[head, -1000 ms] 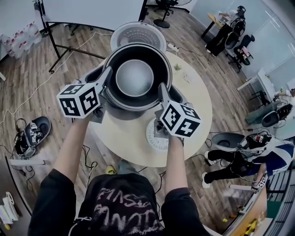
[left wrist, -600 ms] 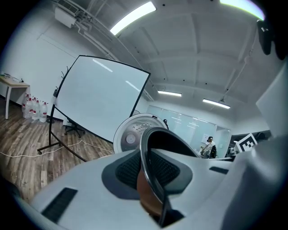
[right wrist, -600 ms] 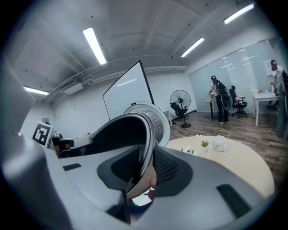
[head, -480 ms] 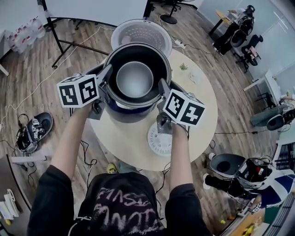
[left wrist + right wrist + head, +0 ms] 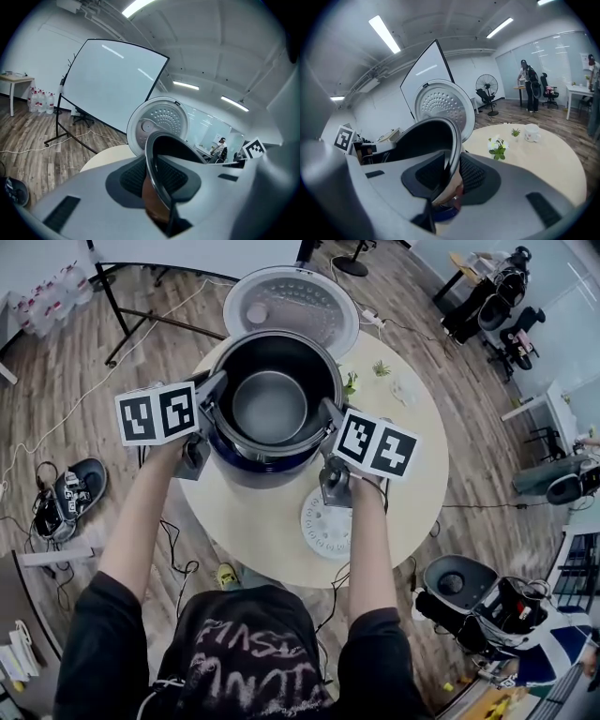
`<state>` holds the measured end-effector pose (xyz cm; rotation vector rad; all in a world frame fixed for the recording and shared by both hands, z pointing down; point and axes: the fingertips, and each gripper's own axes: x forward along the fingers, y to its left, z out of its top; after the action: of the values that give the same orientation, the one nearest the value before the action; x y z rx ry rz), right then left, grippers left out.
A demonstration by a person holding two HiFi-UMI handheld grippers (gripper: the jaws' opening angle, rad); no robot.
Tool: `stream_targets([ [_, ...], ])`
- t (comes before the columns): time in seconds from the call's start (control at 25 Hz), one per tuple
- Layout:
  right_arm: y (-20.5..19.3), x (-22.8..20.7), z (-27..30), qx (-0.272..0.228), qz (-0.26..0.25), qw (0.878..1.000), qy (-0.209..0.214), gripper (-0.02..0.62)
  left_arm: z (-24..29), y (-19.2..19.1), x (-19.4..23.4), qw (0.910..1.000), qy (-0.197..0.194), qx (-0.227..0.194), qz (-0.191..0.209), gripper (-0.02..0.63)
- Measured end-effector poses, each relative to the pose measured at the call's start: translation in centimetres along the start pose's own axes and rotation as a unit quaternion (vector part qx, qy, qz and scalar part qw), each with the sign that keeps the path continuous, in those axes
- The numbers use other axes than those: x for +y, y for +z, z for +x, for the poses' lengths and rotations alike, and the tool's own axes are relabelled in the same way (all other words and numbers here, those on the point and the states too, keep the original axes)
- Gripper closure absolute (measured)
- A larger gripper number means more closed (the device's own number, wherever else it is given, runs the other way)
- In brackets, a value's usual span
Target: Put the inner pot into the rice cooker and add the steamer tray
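Note:
The dark inner pot (image 5: 272, 399) with a grey bottom hangs in the mouth of the dark blue rice cooker (image 5: 253, 470); whether it rests inside I cannot tell. My left gripper (image 5: 214, 395) is shut on the pot's left rim (image 5: 157, 164). On the opposite rim (image 5: 451, 140) my right gripper (image 5: 330, 418) is shut too. The cooker's lid (image 5: 291, 301) stands open behind. A white round steamer tray (image 5: 323, 526) lies on the table, just under my right hand.
The round cream table (image 5: 253, 540) also carries a small flower plant (image 5: 349, 382), a tiny green plant (image 5: 380, 368) and a white cup (image 5: 530, 132) at the right. A whiteboard stand (image 5: 122, 310) and shoes (image 5: 66, 507) are on the wooden floor.
Both grippers have gone down with the inner pot, which now sits lower against the cooker body. The open lid shows more fully behind it.

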<state>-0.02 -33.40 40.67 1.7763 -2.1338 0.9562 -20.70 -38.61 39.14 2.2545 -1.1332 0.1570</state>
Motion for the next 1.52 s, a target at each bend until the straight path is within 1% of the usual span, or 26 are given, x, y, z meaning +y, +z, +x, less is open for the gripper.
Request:
stream_targets([
  [0.36,-2.2,-1.1,2.5,0.044,0.020,0.999,0.002,0.491,1.6,-2.2,1.9,0.9991,0.017,0.038,-0.009,0.522],
  [0.52,-3.0,-1.5,2.9,0.064,0.015,0.998,-0.004,0.488,1.9,-3.1,2.4,0.9980,0.031,0.055,-0.004,0.520],
  [0.68,-3.8,-1.7,3.6,0.080,0.020,0.997,0.001,0.488,2.1,-3.9,2.9,0.9970,0.036,0.067,-0.009,0.518],
  [0.92,-5.0,-2.2,4.5,0.102,0.021,0.995,0.001,0.486,2.7,-5.2,3.8,0.9948,0.050,0.089,-0.003,0.515],
  [1.16,-5.6,-2.3,5.0,0.116,0.020,0.993,0.005,0.486,2.8,-6.4,4.5,0.9925,0.058,0.107,-0.005,0.511],
  [1.36,-6.5,-2.1,5.6,0.126,0.018,0.992,0.008,0.488,2.9,-7.6,5.7,0.9899,0.075,0.120,-0.004,0.511],
  [1.52,-7.0,-2.4,5.8,0.130,0.020,0.991,0.008,0.488,3.1,-8.2,5.9,0.9889,0.077,0.127,-0.001,0.509],
])
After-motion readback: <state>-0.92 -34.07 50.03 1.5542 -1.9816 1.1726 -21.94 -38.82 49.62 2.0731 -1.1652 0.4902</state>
